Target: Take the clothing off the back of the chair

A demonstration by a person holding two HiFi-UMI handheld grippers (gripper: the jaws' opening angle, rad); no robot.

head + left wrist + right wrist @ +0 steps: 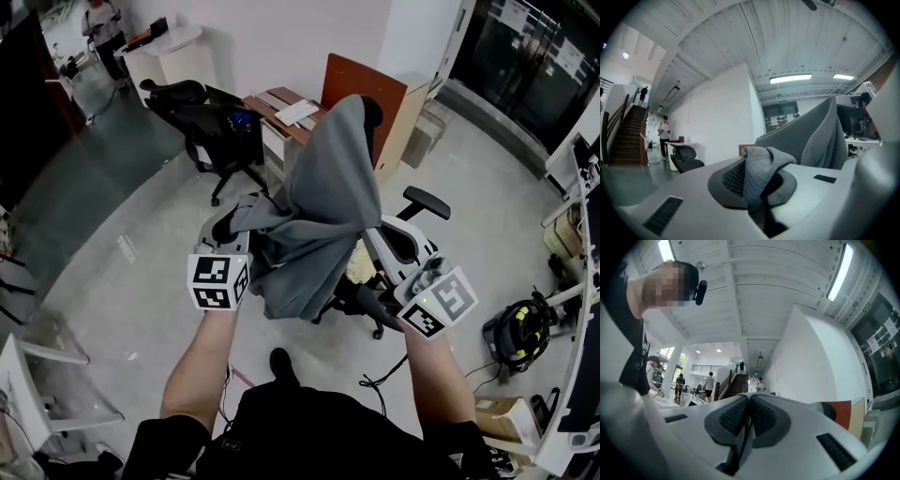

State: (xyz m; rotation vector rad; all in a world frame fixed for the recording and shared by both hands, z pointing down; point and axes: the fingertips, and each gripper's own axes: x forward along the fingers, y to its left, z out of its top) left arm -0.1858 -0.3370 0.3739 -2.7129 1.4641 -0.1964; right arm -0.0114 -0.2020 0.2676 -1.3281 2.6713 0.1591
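A grey garment [323,202] is draped over the back of a white-framed office chair [401,246] in the middle of the head view, peaking over the chair's top. My left gripper [228,242] is at the garment's left end, shut on a bunched fold of the grey cloth [759,171]. From there the cloth stretches away toward the chair [811,136]. My right gripper [420,272] is on the chair's right side, apart from the garment. Its pads [759,416] are pressed together with nothing between them. It faces the far stairs and ceiling.
A black office chair [202,117] and a low cabinet with papers [286,112] stand behind the draped chair, beside a brown board [361,84]. A black and yellow machine [516,328] sits on the floor at right. A cable [380,380] lies near my feet.
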